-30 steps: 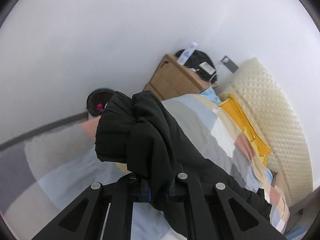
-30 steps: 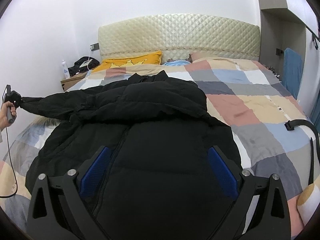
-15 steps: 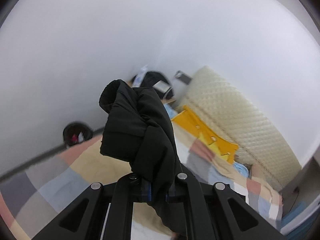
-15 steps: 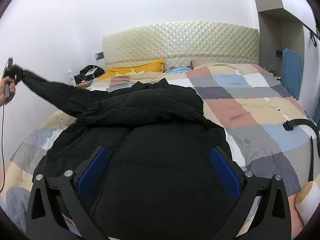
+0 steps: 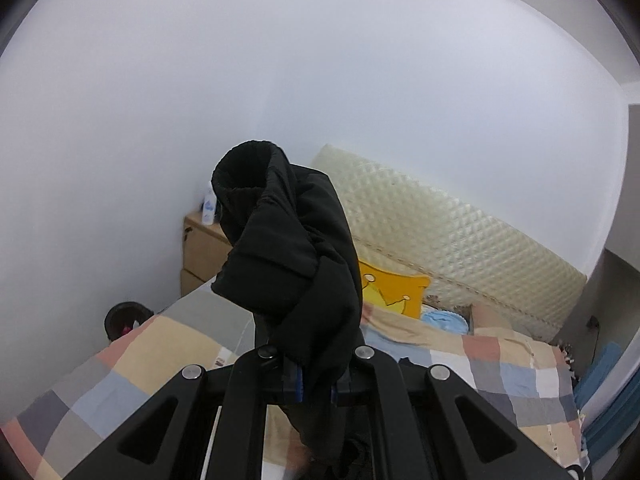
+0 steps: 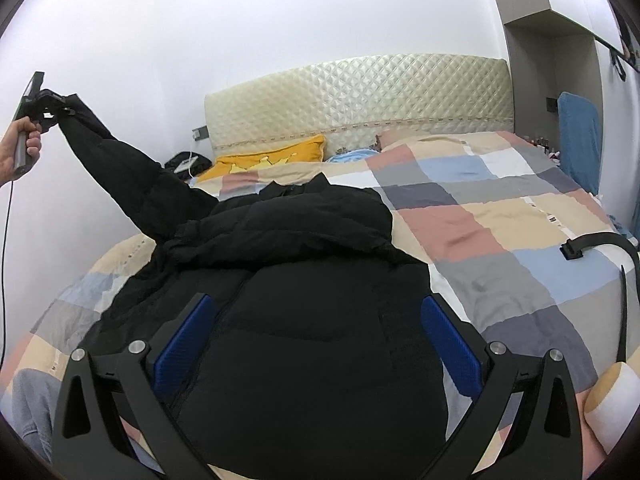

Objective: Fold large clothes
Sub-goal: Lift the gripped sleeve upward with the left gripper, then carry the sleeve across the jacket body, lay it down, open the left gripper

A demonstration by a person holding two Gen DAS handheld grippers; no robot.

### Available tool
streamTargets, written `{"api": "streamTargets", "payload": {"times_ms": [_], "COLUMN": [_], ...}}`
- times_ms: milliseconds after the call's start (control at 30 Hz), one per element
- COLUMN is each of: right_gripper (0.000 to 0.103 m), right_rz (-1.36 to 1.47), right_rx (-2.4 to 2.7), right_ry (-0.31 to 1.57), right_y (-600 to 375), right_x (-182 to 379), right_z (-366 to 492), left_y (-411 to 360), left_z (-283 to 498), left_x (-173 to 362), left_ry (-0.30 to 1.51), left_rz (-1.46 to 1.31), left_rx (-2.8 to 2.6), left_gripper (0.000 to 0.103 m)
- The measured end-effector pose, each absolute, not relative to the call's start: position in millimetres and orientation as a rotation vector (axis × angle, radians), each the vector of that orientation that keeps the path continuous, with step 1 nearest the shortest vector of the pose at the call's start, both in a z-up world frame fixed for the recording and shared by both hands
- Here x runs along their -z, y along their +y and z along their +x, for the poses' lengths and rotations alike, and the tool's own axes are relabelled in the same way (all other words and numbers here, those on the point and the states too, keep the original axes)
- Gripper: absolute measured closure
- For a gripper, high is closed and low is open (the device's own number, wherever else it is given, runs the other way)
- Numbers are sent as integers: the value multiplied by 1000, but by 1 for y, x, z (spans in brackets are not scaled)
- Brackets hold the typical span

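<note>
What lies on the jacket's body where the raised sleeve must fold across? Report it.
Nothing visible does. The left gripper holds the sleeve up, off the bed's side. The jacket body is bare; the right gripper hovers open above it. The belt lies clear.

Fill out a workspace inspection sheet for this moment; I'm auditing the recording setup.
Surface: bed with checked quilt, quilted headboard.
Job's things: black puffer jacket spread on the quilt, one sleeve lifted off it.
Clutter: yellow pillow; black strap on the quilt.
Grippers: left hand-held gripper shut on the sleeve's cuff; right hand-held gripper open above the jacket.
Cables: thin cable hanging below the left hand.
Surroundings: white walls, nightstand, blue towel.
</note>
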State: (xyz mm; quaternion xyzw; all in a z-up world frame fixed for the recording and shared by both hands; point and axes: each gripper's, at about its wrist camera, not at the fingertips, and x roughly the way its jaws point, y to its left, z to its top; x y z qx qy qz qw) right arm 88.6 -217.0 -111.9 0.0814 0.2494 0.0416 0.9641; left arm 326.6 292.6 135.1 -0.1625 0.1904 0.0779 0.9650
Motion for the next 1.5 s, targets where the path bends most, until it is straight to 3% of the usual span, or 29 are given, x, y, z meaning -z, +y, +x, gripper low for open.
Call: {"api": "streamTargets", "payload": {"times_ms": [433, 767, 1133, 1500], "right_gripper": [0, 0, 0, 0], "right_rz": [22, 107, 159, 224], "right_rx": [-117, -138, -118, -55], "right_ry": [422, 446, 519, 591], "right_y": [-228, -256, -283, -301], "right_x": [90, 92, 112, 127], "right_z": [87, 98, 122, 133], "left_y": [175, 23, -128, -207], "left_z": [327, 361, 412, 428], "left_x": [-161, -155, -70, 53], "left_ry": [356, 407, 545, 671], "left_rz": [-173, -2, 65, 14], "left_rx": [-79, 40, 268, 396], "left_gripper": [95, 95, 95, 95]}}
